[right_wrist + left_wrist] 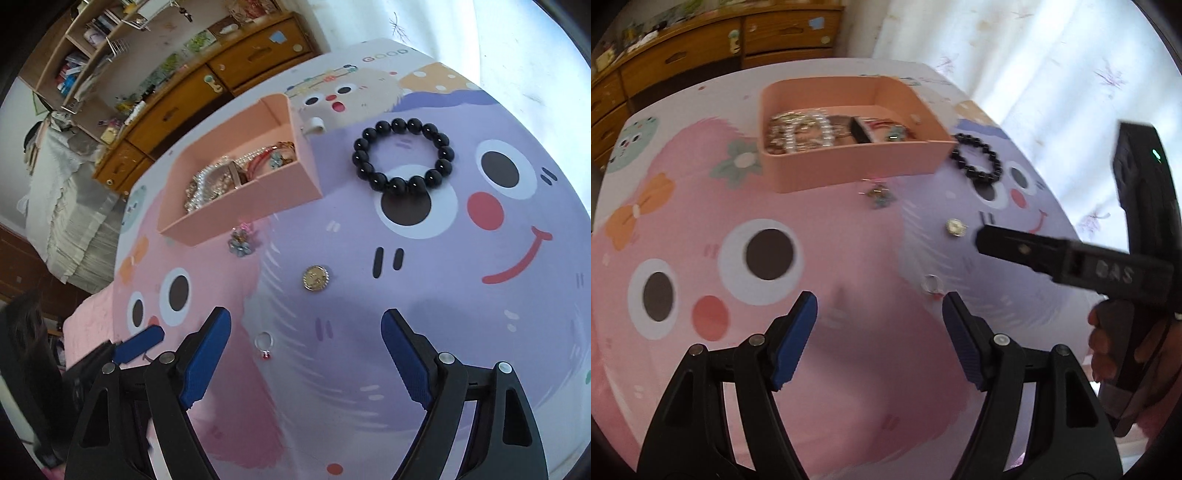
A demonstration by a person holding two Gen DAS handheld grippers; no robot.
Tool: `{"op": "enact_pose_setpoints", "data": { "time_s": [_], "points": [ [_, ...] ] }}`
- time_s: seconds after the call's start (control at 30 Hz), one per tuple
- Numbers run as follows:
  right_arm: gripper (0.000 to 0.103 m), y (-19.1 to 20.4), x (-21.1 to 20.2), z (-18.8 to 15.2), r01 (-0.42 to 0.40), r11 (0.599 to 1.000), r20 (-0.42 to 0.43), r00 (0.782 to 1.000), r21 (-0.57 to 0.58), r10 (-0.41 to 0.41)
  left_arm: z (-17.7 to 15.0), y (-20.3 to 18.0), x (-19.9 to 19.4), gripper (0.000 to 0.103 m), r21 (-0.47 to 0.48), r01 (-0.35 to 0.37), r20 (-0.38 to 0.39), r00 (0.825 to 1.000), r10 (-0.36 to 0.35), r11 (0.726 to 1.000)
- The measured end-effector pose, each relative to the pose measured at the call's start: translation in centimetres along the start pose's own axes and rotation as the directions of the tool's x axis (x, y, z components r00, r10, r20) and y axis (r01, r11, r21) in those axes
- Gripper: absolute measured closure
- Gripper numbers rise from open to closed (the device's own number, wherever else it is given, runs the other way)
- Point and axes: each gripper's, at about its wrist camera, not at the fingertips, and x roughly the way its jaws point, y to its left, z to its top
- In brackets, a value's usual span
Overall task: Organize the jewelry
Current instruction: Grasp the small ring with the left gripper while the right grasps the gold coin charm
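While several shiny chains and a red cord bracelet are already lying inside the open pink rectangular box [236, 192], the task is being judged as partly done, with 4 pieces being left loose on the cartoon-printed pink and lilac table mat [480, 332]. A bracelet of round black beads [402, 155] is being seen at 3 o'clock of the box, just beside its corner. A small blue flower-shaped charm [242, 240] is lying at 6 o'clock of the box, close to its front wall. A round gold coin-like pendant [316, 277] is resting nearer the grippers, and a thin silver ring with a tiny red stone [264, 343] is lying nearest of all.

Neither gripper is carrying anything. The right gripper [306, 347] is being held with its blue-padded jaws spread wide and nothing between them; the gold pendant is sitting at 12 o'clock of its gap, apart from the pads, while the silver ring is lying low between the jaws, toward the left pad, at about 9 o'clock. The left gripper [879, 328] is likewise being held wide apart and empty, with the ring [932, 285] just beyond its right pad at about 1 o'clock. Whether either tool is touching the mat cannot be told.
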Motion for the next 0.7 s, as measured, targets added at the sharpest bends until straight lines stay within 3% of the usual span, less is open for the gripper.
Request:
{"op": "enact_pose_setpoints", "data": {
  "time_s": [0.3, 0.57, 0.7],
  "points": [
    [0.038, 0.5, 0.6, 2.1, 0.054, 0.994, -0.030, 0.998, -0.092, -0.057, -1.1, -5.1, 1.8, 0.037, 0.139, 0.017, 0.069, 0.997, -0.027, 0.990],
    [0.049, 0.6, 2.0, 2.7, 0.063, 0.974, -0.056, 0.995, -0.217, -0.077, -0.7, -5.0, 3.9, 0.063, 0.091, -0.047, 0.079, 0.996, 0.040, 0.995],
    [0.058, 1.2, 2.8, 2.8, 0.051, 0.942, -0.066, 0.995, -0.331, -0.077, -0.5, -4.8, 4.6, 0.074, 0.043, -0.073, 0.081, 0.994, 0.069, 0.996]
  ]
}}
